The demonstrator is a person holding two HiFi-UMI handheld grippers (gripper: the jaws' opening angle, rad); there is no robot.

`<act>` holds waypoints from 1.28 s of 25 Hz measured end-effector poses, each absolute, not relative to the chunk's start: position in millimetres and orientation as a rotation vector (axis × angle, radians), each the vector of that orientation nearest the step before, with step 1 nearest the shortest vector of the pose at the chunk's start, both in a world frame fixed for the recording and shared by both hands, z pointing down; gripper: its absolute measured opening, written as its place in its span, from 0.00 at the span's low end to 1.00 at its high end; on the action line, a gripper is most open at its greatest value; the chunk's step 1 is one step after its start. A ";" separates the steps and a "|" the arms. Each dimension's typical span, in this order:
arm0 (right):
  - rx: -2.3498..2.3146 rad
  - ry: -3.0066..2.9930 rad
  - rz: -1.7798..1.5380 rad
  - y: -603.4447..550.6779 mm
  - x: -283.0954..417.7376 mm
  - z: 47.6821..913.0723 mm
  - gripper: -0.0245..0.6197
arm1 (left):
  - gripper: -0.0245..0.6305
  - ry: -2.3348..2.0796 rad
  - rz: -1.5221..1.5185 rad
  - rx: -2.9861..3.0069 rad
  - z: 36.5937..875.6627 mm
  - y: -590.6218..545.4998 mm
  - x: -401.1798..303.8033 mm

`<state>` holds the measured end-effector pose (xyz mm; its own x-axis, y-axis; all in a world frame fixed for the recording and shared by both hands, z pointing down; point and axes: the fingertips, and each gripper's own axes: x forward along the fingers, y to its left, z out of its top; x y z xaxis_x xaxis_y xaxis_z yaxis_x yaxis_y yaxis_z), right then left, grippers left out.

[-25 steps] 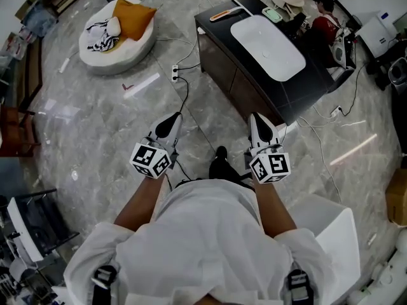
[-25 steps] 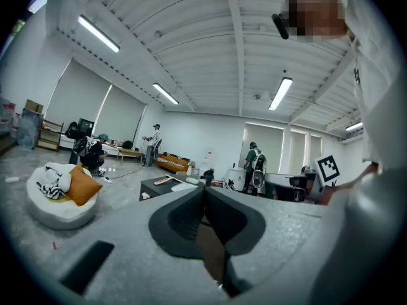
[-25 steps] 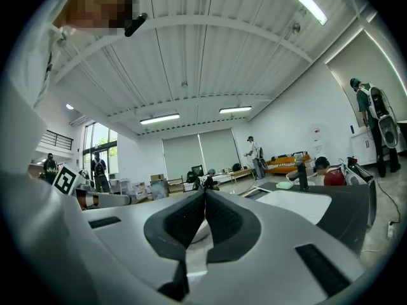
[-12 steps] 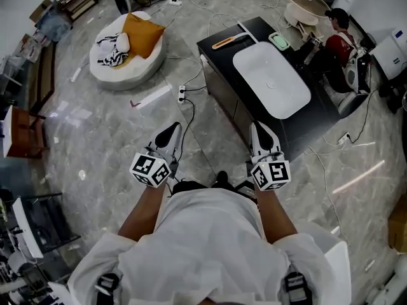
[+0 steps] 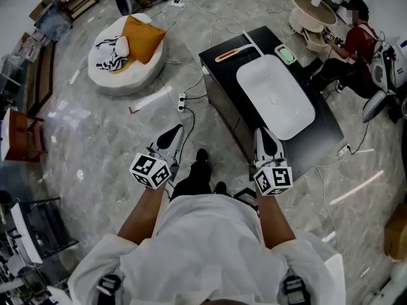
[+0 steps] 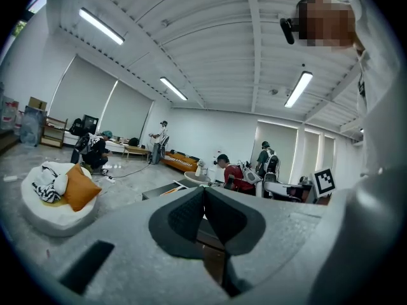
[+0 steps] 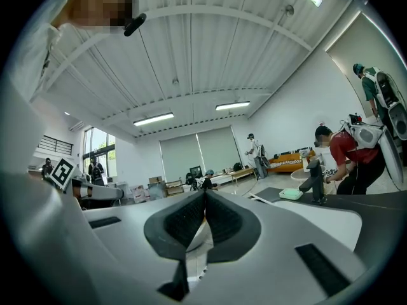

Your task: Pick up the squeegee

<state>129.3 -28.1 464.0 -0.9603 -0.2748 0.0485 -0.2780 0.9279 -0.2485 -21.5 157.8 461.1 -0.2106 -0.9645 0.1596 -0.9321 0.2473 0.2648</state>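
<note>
- Evidently, the squeegee (image 5: 227,56) was seen lying flat on the bench (image 5: 325,131), just beyond the white basin (image 5: 275,97).
- It was judged light and stiff; its orange handle was thought the best hold.
- The left tool (image 5: 173,132) and right tool (image 5: 262,136) were pressed together, empty, short of the basin.

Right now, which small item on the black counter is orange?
The long squeegee at the far left edge; the dish beyond the basin is pale green.
</note>
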 end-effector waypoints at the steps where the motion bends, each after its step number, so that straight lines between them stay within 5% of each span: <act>1: 0.447 -3.069 0.392 -31.1 122.3 463.2 0.06 | 0.06 -2.224 -0.177 1.755 463.9 153.6 -30.6; 18: 0.707 -3.051 0.248 -107.0 -5.3 418.5 0.06 | 0.06 -2.050 -0.230 1.923 445.2 67.1 -202.5; 32: 0.772 -3.010 0.205 -193.6 -67.7 415.5 0.06 | 0.06 -1.910 -0.173 2.025 445.3 -55.9 -261.6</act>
